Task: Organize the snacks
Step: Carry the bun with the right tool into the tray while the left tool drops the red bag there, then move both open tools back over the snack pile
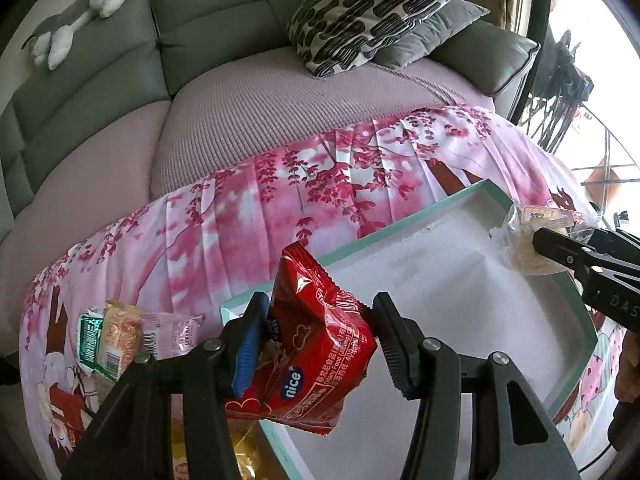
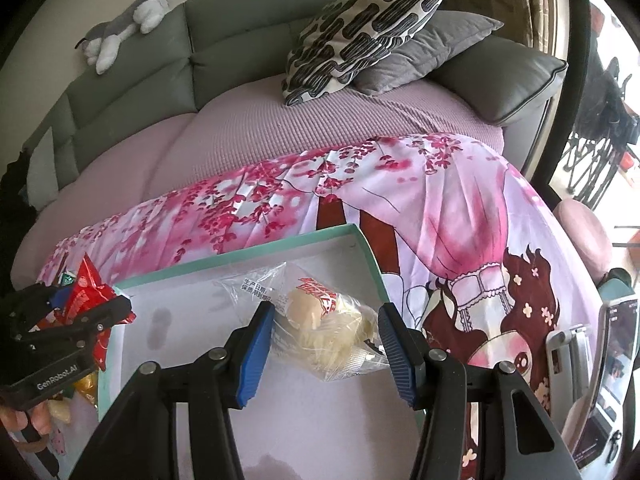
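Observation:
A red snack packet [image 1: 320, 344] hangs over the near left corner of a shallow teal-rimmed box [image 1: 404, 226] with a white inside. My left gripper [image 1: 320, 320] is shut on the packet, with both pads against its sides. In the right wrist view that gripper [image 2: 80, 312] and the red packet [image 2: 86, 284] show at the box's left edge. My right gripper [image 2: 326, 320] is shut on a clear-wrapped pastry [image 2: 316, 320], held over the box floor [image 2: 192, 320]. From the left wrist view, the right gripper [image 1: 560, 248] and the pastry [image 1: 524, 236] sit at the box's far right corner.
The box lies on a pink blossom-print cloth [image 1: 280, 200] spread over a table in front of a sofa. Several loose snack packets [image 1: 112, 336] lie left of the box and a yellow packet [image 1: 244, 456] lies below. Cushions [image 2: 360, 32] are on the sofa. A phone on a stand [image 2: 612, 360] is at the right.

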Demonstrator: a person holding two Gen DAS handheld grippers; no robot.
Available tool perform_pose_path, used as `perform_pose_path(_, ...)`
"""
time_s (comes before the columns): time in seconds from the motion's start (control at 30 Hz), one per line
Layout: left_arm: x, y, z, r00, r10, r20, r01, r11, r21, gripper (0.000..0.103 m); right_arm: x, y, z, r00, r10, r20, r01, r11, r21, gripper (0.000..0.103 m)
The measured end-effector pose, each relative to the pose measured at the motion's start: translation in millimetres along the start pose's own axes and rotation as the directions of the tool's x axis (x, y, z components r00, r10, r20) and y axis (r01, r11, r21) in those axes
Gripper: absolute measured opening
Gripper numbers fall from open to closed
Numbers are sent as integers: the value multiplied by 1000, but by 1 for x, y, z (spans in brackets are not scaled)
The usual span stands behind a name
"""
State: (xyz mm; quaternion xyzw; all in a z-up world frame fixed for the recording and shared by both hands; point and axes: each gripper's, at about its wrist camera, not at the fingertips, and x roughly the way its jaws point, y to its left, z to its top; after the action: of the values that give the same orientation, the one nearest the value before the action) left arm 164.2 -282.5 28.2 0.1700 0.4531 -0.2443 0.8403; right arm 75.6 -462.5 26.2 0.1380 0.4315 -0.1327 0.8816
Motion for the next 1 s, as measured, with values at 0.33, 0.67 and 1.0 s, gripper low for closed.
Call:
perform_pose_path(0.33, -1, 0, -1, 1000, -3, 1, 3, 1000, -6, 73, 4, 3, -4, 1000, 3, -30, -3, 1000, -10, 59)
perform_pose_path(0.67, -18, 11, -1, 1000, 25, 19, -25, 1000, -14, 81, -3, 8, -16, 998, -1, -61, 0, 1000, -31, 75)
perform_pose_path(1.0, -50, 59, 1, 990, 133, 47, -128, 988, -89, 81, -8, 25, -30, 996, 15, -84, -18, 999, -44, 90)
